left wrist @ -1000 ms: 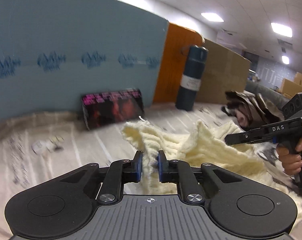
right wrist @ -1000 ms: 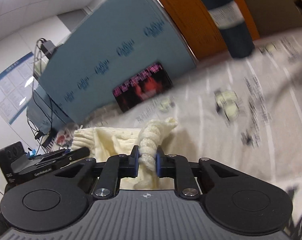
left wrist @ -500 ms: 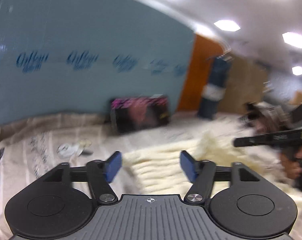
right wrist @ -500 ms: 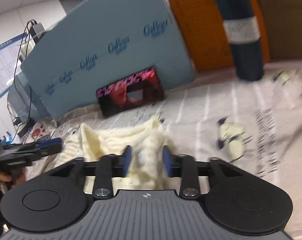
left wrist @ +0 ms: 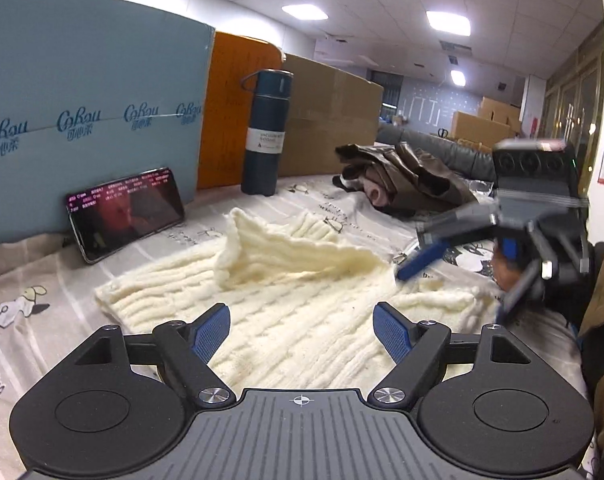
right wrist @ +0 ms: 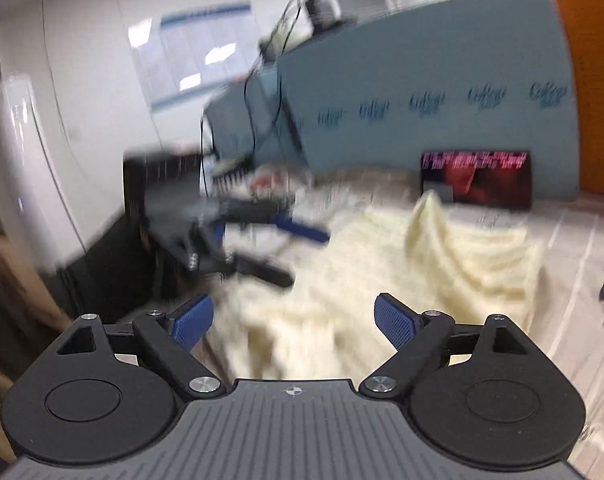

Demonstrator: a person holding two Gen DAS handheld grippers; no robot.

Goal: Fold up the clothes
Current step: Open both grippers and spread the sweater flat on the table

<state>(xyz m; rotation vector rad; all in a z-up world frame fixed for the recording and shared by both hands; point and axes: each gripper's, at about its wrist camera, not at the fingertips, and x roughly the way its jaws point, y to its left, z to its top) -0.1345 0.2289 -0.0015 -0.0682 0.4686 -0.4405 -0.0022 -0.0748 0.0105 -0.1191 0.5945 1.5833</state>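
Both tools are off the cream knit sweater: the left tool gapes empty, and the right tool, blurred, seems to be opening, also empty.

Cream ribbed sweater is lying on a grey cartoon-printed sheet; navy flask is standing before an orange board; blue fingers are showing.

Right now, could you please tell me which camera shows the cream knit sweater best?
The left wrist view: the cream knit sweater is sharp, spread flat with one folded-over flap. The right wrist view shows it too, but motion-blurred.
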